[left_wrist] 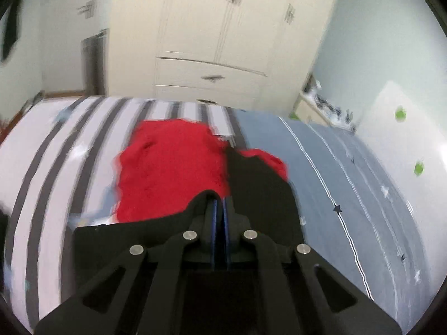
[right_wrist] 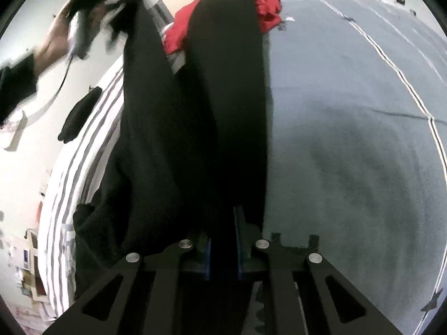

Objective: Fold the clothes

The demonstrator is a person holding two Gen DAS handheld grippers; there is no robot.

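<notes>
A long black garment [right_wrist: 229,97] is stretched between my two grippers above the bed. My right gripper [right_wrist: 222,223] is shut on one end of it; the cloth fills the gap between the blue pads. My left gripper [left_wrist: 220,203] is shut on the other end of the black garment [left_wrist: 259,195], which hangs below and to the right of the fingers. In the right wrist view the left gripper [right_wrist: 92,8] shows blurred at the upper left, held in a hand, with the cloth running down from it. A red garment [left_wrist: 170,164] lies crumpled on the bed; it also shows in the right wrist view [right_wrist: 268,8].
The bed has a striped white and grey cover [left_wrist: 50,167] on one side and a grey-blue blanket [right_wrist: 349,139] with thin lines on the other. A cream wardrobe [left_wrist: 218,42] stands past the bed's far edge. A small dark item [right_wrist: 81,114] lies near the bed's left edge.
</notes>
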